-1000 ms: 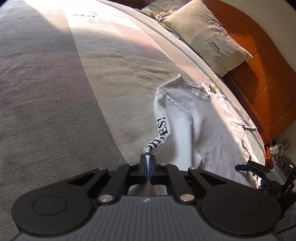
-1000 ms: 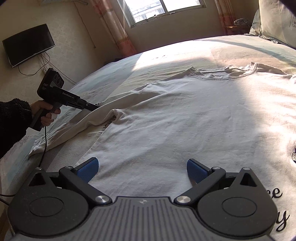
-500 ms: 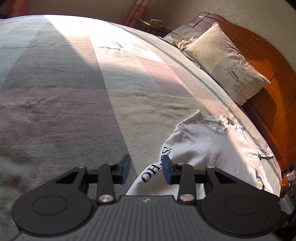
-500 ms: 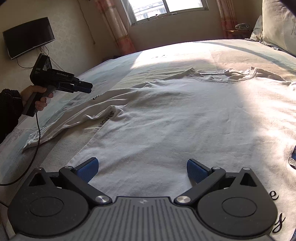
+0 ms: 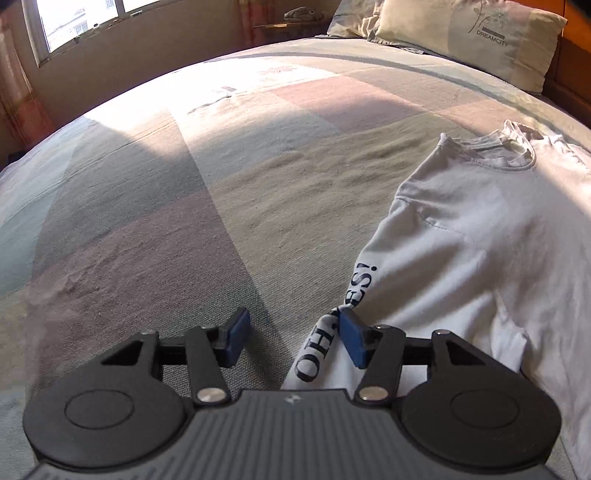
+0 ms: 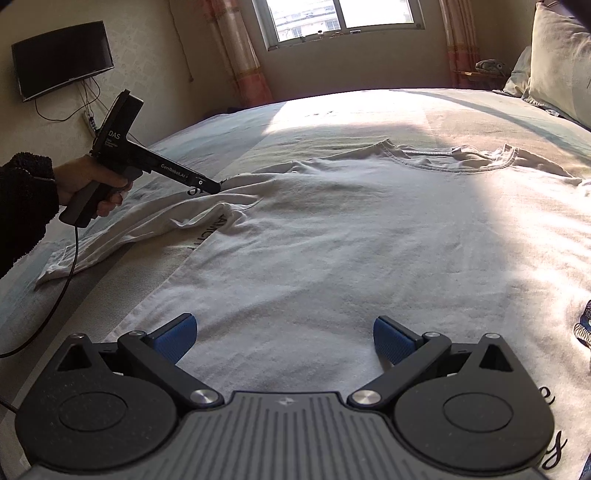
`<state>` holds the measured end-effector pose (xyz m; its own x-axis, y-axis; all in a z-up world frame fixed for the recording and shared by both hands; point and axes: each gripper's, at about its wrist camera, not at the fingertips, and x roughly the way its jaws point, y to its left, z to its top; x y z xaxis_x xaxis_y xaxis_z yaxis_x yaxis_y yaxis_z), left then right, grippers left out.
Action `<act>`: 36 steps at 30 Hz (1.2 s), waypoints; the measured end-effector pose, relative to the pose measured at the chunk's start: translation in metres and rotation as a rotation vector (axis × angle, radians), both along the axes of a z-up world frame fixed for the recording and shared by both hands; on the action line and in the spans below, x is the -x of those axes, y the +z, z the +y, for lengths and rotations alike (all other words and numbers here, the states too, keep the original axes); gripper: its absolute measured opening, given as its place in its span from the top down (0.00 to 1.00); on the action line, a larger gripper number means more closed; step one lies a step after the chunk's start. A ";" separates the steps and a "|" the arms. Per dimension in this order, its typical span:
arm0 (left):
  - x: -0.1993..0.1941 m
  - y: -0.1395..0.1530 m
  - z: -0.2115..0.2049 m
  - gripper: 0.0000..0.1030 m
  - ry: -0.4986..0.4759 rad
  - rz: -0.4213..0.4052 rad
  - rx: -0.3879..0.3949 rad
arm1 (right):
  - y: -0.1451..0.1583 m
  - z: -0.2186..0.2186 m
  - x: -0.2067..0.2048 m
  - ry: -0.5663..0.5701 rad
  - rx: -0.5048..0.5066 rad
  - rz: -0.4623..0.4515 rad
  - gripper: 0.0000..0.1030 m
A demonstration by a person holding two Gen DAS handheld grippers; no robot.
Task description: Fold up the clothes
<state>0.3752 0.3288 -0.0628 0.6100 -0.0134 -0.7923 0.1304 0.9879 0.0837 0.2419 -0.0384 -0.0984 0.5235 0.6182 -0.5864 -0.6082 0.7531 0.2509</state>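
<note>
A white long-sleeved shirt (image 6: 351, 240) with dark lettering lies spread on the bed, neck hole towards the pillows. In the left wrist view its body (image 5: 480, 236) is at the right and its lettered sleeve (image 5: 332, 332) runs down under the right finger. My left gripper (image 5: 291, 338) is open, low over the sleeve and bedspread, holding nothing. It also shows from the side in the right wrist view (image 6: 207, 186), at the sleeve by the shirt's left shoulder. My right gripper (image 6: 282, 338) is open wide and empty, hovering over the shirt's lower body.
The striped bedspread (image 5: 166, 206) stretches left and ahead. Pillows (image 5: 469, 37) lie against the wooden headboard at the right. A window (image 6: 343, 18), curtains and a wall television (image 6: 61, 59) are beyond the bed. A cable (image 6: 62, 288) hangs from the left gripper.
My left gripper let go of the sleeve, opened, and swung left towards the window. The sleeve now lies on the bed. My right gripper stayed open and barely moved.
</note>
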 end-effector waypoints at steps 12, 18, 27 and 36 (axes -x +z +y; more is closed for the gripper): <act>0.085 0.033 -0.011 0.42 -0.001 -0.072 0.167 | -0.001 0.005 0.001 -0.001 0.027 -0.015 0.00; 0.115 -0.002 -0.003 0.42 0.099 -0.014 0.271 | 0.007 0.006 0.013 -0.016 0.097 -0.006 0.00; 0.190 0.037 0.067 0.36 0.315 -0.076 0.322 | 0.035 -0.023 0.035 -0.077 0.065 0.000 0.00; 0.239 -0.005 0.130 0.47 0.590 -0.062 0.379 | 0.056 -0.037 0.056 -0.090 0.067 -0.028 0.00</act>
